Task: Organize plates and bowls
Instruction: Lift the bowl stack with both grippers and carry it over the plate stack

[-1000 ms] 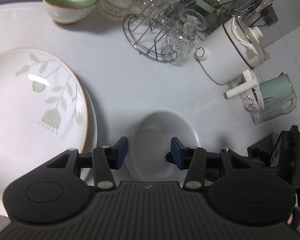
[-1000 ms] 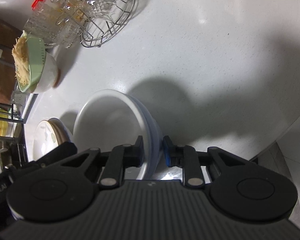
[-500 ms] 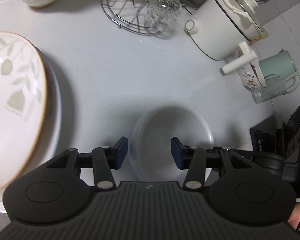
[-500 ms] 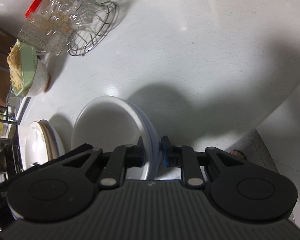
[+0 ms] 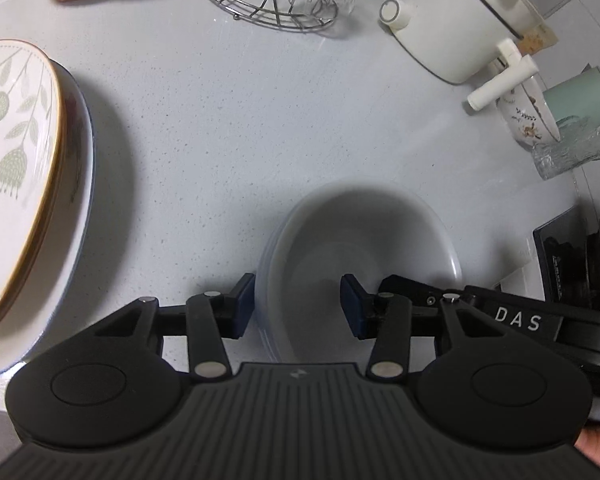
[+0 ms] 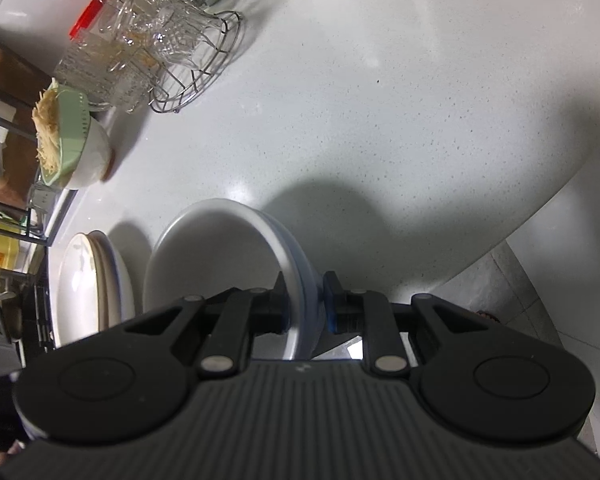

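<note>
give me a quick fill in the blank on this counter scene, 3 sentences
1. The right tool is clamped on the rim of the white ____.
2. The plate with the leaf pattern lies on top of another ____.
3. The glasses hang on a ____ rack.

Missing words: bowl; plate; wire

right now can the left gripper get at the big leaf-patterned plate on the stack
Probably yes: the left gripper is open, holding nothing, and only bare white counter separates it from the leaf-patterned plate.
</note>
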`<state>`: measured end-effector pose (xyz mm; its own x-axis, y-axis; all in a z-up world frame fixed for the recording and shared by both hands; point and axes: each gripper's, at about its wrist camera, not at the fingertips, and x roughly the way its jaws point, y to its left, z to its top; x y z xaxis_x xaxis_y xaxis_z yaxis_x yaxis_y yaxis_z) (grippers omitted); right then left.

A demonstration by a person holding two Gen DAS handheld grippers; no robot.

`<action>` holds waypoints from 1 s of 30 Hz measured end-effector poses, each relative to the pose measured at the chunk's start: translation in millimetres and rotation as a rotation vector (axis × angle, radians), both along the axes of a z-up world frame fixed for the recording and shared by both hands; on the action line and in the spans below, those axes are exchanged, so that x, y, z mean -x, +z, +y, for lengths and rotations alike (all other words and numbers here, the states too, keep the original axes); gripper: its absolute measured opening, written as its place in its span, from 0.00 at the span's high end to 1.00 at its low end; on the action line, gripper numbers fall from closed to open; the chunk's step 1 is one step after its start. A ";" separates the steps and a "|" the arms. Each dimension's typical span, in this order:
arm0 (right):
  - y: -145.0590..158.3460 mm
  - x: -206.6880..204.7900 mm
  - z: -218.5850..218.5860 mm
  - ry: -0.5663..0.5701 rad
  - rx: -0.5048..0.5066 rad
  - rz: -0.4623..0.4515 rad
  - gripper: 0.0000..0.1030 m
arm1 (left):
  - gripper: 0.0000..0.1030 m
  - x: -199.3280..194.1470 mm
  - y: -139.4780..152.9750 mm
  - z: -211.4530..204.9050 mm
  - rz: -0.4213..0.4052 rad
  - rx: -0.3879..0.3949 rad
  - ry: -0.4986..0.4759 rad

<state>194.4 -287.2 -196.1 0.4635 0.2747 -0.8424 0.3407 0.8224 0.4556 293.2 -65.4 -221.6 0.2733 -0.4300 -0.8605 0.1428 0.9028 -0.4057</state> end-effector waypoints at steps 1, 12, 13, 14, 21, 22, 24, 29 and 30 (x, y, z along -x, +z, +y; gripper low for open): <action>0.3 0.7 -0.2 0.000 0.002 -0.002 0.81 | 0.51 0.0 -0.7 1.2 0.005 0.001 0.005; 16.6 17.7 3.3 0.028 -0.024 -0.033 0.80 | 0.52 9.1 28.7 2.5 -0.017 -0.025 0.009; 19.3 18.0 3.7 0.029 -0.025 -0.038 0.80 | 0.52 10.8 33.1 3.4 -0.018 -0.021 0.013; 22.6 19.4 4.3 0.032 -0.023 -0.045 0.80 | 0.52 12.2 37.5 3.2 -0.022 -0.025 0.005; 48.8 27.0 13.7 0.045 -0.038 -0.092 0.79 | 0.52 19.5 72.2 9.3 -0.064 -0.057 -0.039; 53.0 27.3 16.4 0.049 -0.032 -0.100 0.79 | 0.52 20.0 75.7 10.1 -0.064 -0.058 -0.040; 60.4 28.6 20.5 0.053 -0.021 -0.113 0.79 | 0.52 20.8 82.6 12.5 -0.068 -0.061 -0.045; 74.3 28.7 30.2 0.053 -0.029 -0.142 0.79 | 0.51 24.2 98.8 27.0 -0.094 -0.062 -0.051; 75.7 27.8 32.5 0.052 -0.041 -0.144 0.79 | 0.51 23.9 101.2 32.9 -0.094 -0.057 -0.043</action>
<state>166.6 -254.7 -120.4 0.5631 0.3341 -0.7559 0.2265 0.8172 0.5299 269.3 -32.5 -120.4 0.3364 -0.3939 -0.8554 0.2167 0.9163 -0.3367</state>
